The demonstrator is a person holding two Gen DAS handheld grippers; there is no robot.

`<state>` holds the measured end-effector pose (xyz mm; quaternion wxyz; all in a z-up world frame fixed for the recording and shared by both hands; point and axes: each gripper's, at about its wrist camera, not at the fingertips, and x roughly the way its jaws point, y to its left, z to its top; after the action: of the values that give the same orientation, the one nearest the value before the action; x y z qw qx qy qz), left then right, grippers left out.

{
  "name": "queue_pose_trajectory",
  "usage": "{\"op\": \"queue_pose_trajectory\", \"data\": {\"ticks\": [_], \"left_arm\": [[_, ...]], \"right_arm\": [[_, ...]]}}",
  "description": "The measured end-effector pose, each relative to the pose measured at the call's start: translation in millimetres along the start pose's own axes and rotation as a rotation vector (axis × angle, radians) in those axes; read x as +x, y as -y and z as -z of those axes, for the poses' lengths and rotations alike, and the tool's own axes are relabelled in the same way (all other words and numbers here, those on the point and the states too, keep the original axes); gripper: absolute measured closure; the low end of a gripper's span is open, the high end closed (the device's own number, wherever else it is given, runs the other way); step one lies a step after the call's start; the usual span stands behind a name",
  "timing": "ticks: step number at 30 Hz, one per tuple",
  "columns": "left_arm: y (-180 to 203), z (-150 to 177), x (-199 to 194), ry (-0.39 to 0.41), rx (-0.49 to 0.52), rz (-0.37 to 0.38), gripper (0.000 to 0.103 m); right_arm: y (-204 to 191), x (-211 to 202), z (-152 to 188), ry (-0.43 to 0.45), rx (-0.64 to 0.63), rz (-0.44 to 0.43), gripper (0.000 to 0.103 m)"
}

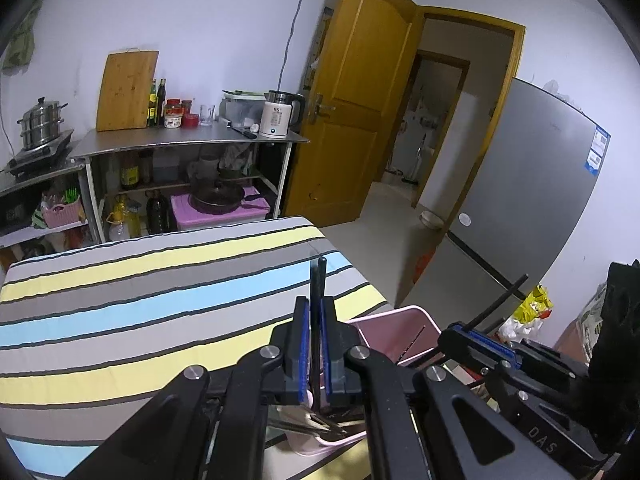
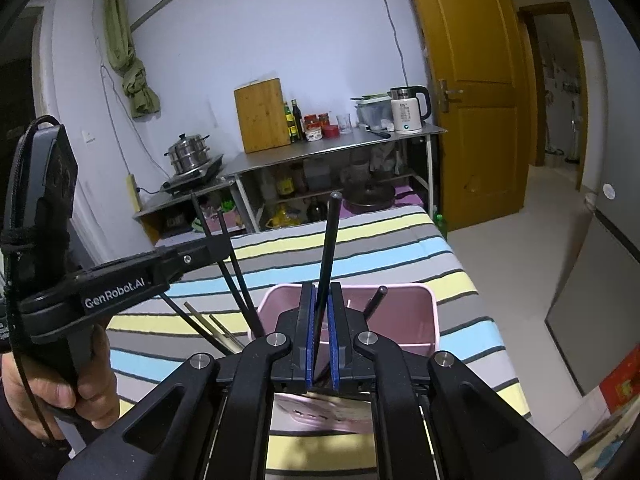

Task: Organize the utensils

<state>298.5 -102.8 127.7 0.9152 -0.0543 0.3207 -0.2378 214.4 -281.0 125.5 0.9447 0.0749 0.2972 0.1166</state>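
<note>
Now | left gripper (image 1: 315,354): clenched on two thin black chopsticks (image 1: 319,300) | right gripper (image 2: 321,334): grasping one black chopstick (image 2: 329,248), tilted | pink bin (image 2: 404,320) lower centre on striped table (image 2: 400,236)

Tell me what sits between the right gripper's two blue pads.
In the right wrist view, the right gripper is shut on a black chopstick that rises from between its pads, tilted slightly right, above the pink bin. Nothing else sits between them.

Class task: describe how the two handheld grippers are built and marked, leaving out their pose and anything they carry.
Both grippers are matte black linkage frames with round silver pivot pins. The left gripper and right gripper each have blue pads lining the fingers. The left gripper's side reads "GenRobot.AI" in white, and a black cable loops at its rear.
</note>
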Motion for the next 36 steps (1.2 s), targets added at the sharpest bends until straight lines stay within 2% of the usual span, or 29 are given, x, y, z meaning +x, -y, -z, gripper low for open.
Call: {"op": "queue_pose_trajectory", "data": {"ticks": [4, 7, 20, 27, 36], "left_arm": [[4, -1, -5, 0.005, 0.007, -0.005, 0.094], [5, -2, -13, 0.020, 0.007, -0.002, 0.091], [3, 7, -66, 0.088, -0.006, 0.002, 0.090], [9, 26, -96, 0.113, -0.004, 0.013, 0.090], [26, 66, -128, 0.153, 0.048, 0.013, 0.090]], "right_arm": [[-2, -1, -3, -0.014, -0.012, 0.004, 0.096], [-4, -9, -5, 0.005, -0.012, 0.007, 0.089], [-3, -52, -13, 0.089, -0.011, 0.036, 0.087], [-8, -74, -10, 0.120, -0.009, 0.030, 0.087], [-18, -94, 21, 0.119, -0.016, 0.015, 0.087]]}}
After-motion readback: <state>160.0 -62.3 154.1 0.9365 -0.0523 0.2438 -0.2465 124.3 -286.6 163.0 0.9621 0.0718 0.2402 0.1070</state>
